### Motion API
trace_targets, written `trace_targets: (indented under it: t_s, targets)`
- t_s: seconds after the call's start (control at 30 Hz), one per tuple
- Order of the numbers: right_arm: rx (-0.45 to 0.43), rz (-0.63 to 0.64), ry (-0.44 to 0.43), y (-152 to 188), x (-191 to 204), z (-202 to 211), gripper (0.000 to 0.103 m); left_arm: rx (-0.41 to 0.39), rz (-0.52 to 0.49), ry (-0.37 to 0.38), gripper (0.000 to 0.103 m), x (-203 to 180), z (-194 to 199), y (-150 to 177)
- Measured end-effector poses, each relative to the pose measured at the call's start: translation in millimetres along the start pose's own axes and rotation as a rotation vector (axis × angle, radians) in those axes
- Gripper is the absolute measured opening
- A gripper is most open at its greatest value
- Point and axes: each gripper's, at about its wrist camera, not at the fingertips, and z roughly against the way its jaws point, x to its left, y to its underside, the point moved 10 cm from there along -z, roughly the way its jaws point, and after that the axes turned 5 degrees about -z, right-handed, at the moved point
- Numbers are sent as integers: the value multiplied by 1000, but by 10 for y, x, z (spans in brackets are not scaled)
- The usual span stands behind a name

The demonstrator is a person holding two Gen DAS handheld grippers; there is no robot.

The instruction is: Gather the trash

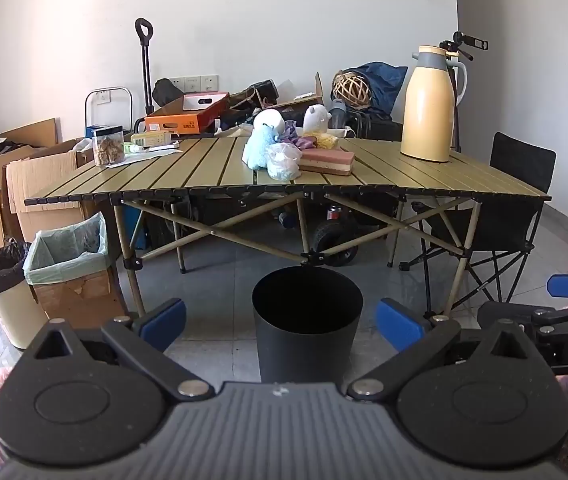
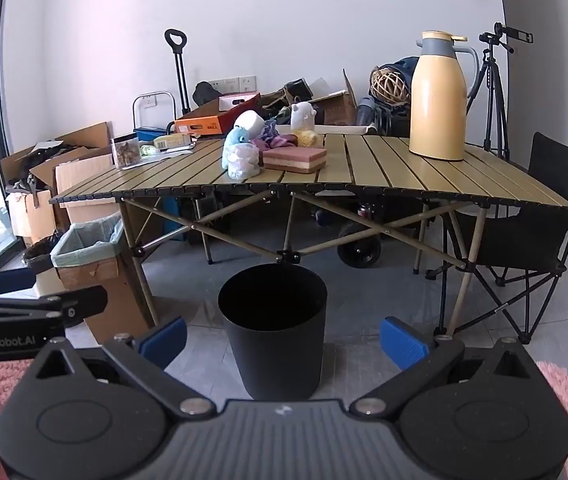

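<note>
Trash looks like the crinkly plastic bag [image 1: 282, 160] on the counter [image 1: 423, 176], light and squishy, so I'd pinch its bunched top, with my left gripper [image 1: 282, 320] and right gripper [image 2: 283, 338] jaws wide open, holding nothing

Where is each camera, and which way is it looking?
Left wrist view: sits on the left gripper, low, facing the folding table and the black bin on the floor; its own blue fingers show spread apart, and the right gripper pokes in at the right edge.
Right wrist view: sits on the right gripper, facing the same way; its fingers are open too, and the left gripper pokes in at the left edge.
Both views share the table, bin, yellow jug and soft toys.
</note>
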Motion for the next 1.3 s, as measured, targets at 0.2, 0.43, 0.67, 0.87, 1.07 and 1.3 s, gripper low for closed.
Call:
trace_targets:
  t_s: [0.2,0.43,0.67,0.87,1.07,1.3]
  targets:
    - [-3,-7,-6,2,0,6,103,-2,-5,-1,103,-22,72,-3]
    - [-2,-3,-5,6,5,11,103,4,-5,14,103,-41,88,8]
    - [3,-1,-9,28,-7,4,103,15,-10,13,103,-63,11,8]
    - [9,4,-5,-10,37,-1,103,15,-9,14,103,-60,14,7]
    - [10,5,-7,-18,47,-2,103,15,-9,13,103,-60,10,12]
    - [10,5,-7,-21,49,-5,103,16,-8,14,103,-60,10,11]
